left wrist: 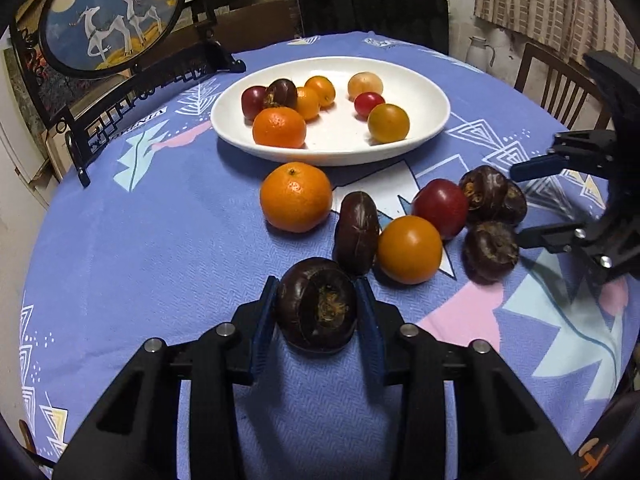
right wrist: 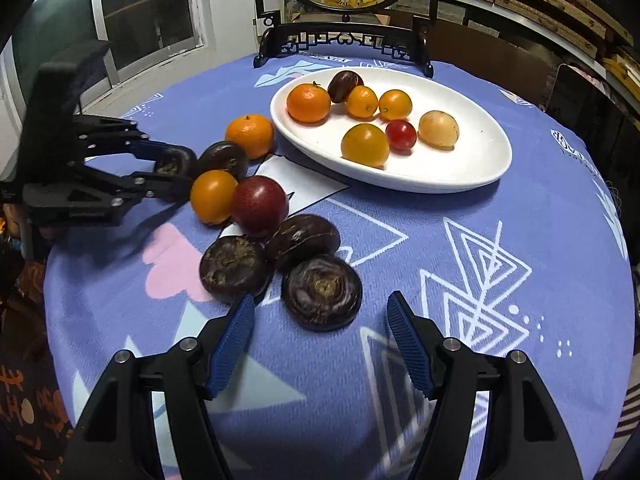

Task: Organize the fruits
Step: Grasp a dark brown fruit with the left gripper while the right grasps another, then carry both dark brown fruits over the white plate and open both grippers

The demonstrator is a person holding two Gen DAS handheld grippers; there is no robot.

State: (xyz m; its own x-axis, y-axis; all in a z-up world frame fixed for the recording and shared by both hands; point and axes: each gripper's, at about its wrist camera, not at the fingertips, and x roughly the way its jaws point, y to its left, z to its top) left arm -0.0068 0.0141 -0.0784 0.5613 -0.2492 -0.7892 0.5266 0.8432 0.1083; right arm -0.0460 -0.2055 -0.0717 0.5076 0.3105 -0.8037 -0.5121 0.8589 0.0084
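My left gripper (left wrist: 317,296) is shut on a dark brown water chestnut (left wrist: 318,306), low over the cloth; it also shows in the right wrist view (right wrist: 176,168). My right gripper (right wrist: 320,316) is open and empty, just short of a flat dark chestnut (right wrist: 322,292); it shows in the left wrist view (left wrist: 516,204) beside two chestnuts. A white oval plate (left wrist: 424,92) holds several fruits: oranges, yellow and red tomatoes, one chestnut. Loose on the cloth lie an orange (left wrist: 296,197), a yellow tomato (left wrist: 409,249), a red fruit (left wrist: 440,208) and more chestnuts (left wrist: 357,232).
A round table in a blue patterned cloth (left wrist: 140,260) fills both views. A black-framed round picture stand (left wrist: 112,12) stands at the far edge behind the plate. Dark chairs (left wrist: 372,16) sit beyond the table. A window (right wrist: 144,8) is at the left.
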